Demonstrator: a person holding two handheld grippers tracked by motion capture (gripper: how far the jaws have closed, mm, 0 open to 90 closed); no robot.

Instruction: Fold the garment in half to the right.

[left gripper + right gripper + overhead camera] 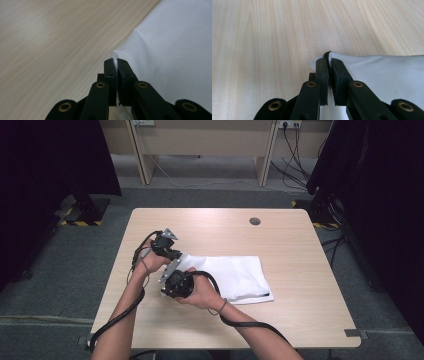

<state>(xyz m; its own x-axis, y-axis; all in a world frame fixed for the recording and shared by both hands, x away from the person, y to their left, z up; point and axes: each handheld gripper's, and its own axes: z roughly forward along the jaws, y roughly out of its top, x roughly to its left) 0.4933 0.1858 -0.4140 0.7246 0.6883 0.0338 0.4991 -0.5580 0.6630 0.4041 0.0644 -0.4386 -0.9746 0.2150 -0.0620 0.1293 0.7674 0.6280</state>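
A white cloth (232, 277) lies folded flat on the wooden table (295, 255), and both grippers sit at its left end, close beside each other. The left gripper (116, 61) has its jaws pinched together on a corner of the cloth, a thin ridge of white fabric standing up between the tips; the rest of the cloth spreads away to that gripper's right, bare table to its left. The right gripper (328, 60) is likewise clamped on a cloth corner, the fabric bunched between its tips and stretching off to its right and beneath it, with bare wood ahead. In the high view the left gripper (176, 256) lies just beyond the right gripper (172, 285).
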